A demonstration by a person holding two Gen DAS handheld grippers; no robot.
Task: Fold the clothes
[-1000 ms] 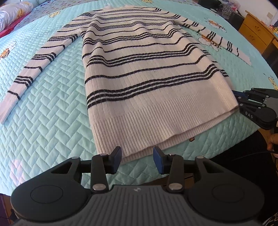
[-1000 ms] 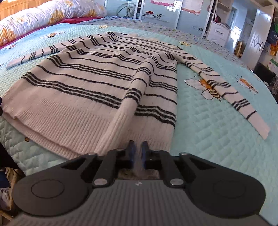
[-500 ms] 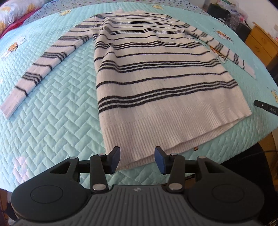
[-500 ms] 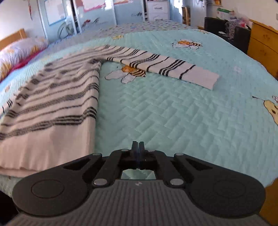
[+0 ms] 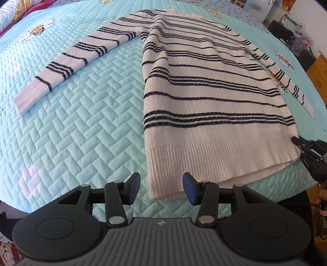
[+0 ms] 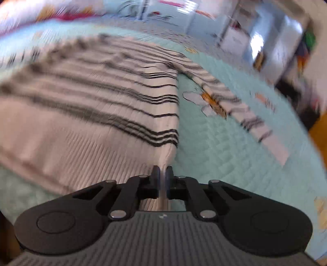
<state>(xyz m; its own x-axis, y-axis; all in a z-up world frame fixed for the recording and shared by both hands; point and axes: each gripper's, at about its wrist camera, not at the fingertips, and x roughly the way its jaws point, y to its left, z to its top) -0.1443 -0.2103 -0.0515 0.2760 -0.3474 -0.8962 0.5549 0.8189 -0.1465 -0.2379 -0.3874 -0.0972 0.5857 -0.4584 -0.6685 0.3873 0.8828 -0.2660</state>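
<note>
A white sweater with black stripes (image 5: 204, 86) lies flat on a light blue quilted bed (image 5: 81, 126), sleeves spread to both sides. My left gripper (image 5: 161, 189) is open, its jaws standing either side of the hem's bottom left corner, just above the bed edge. My right gripper (image 6: 162, 180) is shut on the sweater's bottom right hem corner (image 6: 163, 163); the sweater (image 6: 92, 114) stretches away from it. The right gripper also shows in the left wrist view (image 5: 296, 141) at the hem's right corner. The right wrist view is motion-blurred.
The left sleeve (image 5: 67, 65) lies out to the left, the right sleeve (image 6: 245, 114) to the right. A wooden cabinet (image 5: 318, 75) stands at the right of the bed. Pillows (image 5: 8, 14) lie at the far left. Wardrobes (image 6: 265, 41) stand behind the bed.
My right gripper swung back from the bare quilt to the sweater's bottom right hem corner and is closed on it. My left gripper shifted left along the hem, still open.
</note>
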